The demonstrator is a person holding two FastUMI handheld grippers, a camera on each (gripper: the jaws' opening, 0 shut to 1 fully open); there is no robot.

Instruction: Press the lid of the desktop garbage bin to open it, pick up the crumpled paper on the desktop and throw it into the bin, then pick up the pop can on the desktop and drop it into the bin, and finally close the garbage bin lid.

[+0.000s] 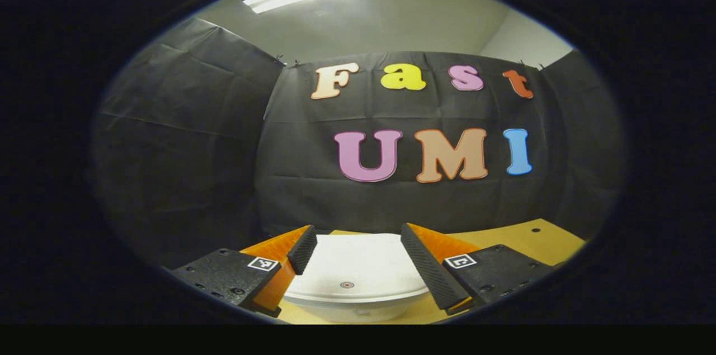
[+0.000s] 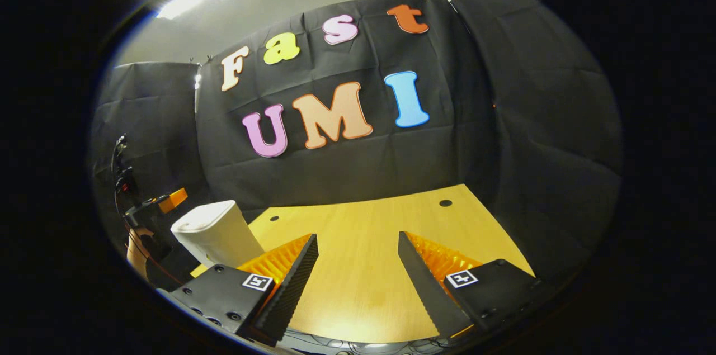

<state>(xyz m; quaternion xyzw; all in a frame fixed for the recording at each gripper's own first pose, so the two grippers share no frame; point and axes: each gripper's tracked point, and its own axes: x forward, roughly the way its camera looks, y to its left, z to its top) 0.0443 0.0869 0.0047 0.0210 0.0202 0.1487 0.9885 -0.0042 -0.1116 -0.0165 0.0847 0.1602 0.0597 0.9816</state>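
Left gripper (image 1: 354, 257) hovers spread right above the white plastic bin's closed lid (image 1: 358, 268), right gripper (image 2: 358, 265) spread over bare wooden desktop (image 2: 363, 221) beside the bin; next, probably, the opening press.

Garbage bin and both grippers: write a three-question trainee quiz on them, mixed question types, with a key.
1. True or false: the bin has its lid closed.
2. In the left gripper view, the left gripper is: A) shut on the lid, B) open above the lid, C) holding a can.
3. Fill in: the right gripper is open over the bare wooden ____.

Key: 1 true; 2 B; 3 table.
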